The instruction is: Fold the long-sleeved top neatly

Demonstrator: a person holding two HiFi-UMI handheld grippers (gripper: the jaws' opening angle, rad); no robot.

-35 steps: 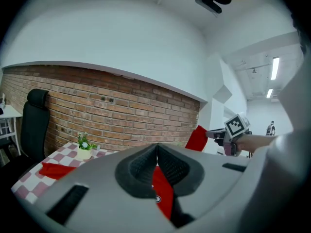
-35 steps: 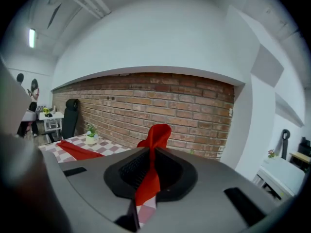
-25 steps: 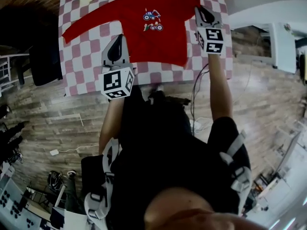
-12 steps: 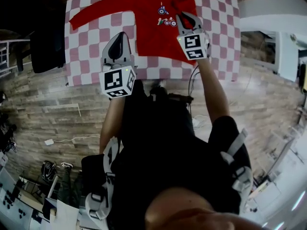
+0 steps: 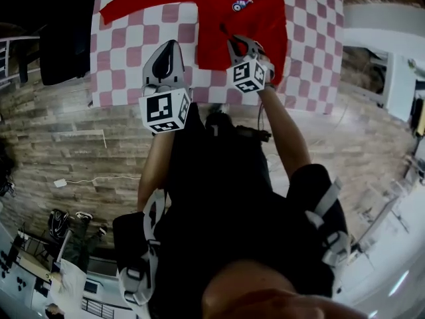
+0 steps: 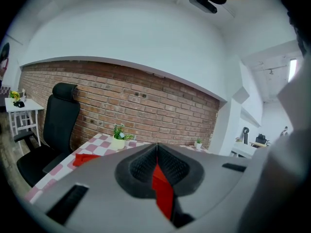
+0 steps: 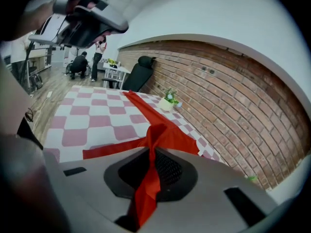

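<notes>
While the red long-sleeved top [image 5: 219, 18] lay on the checked worktop [image 5: 133, 52], the right hand-held gripper [image 5: 242, 44] pinched a bunched fold of it above its body. The left hand-held gripper [image 5: 170, 45] hovered beside the hem, jaws pressed together, apparently on nothing.

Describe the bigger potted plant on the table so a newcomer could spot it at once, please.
Find the table with the red-and-white checked cloth before the brick wall. On its wall-side edge, at the end nearer the black chair, the potted plant stands beyond the outstretched sleeve of the red top. It is bigger and leafier than the other plant at the far corner.
</notes>
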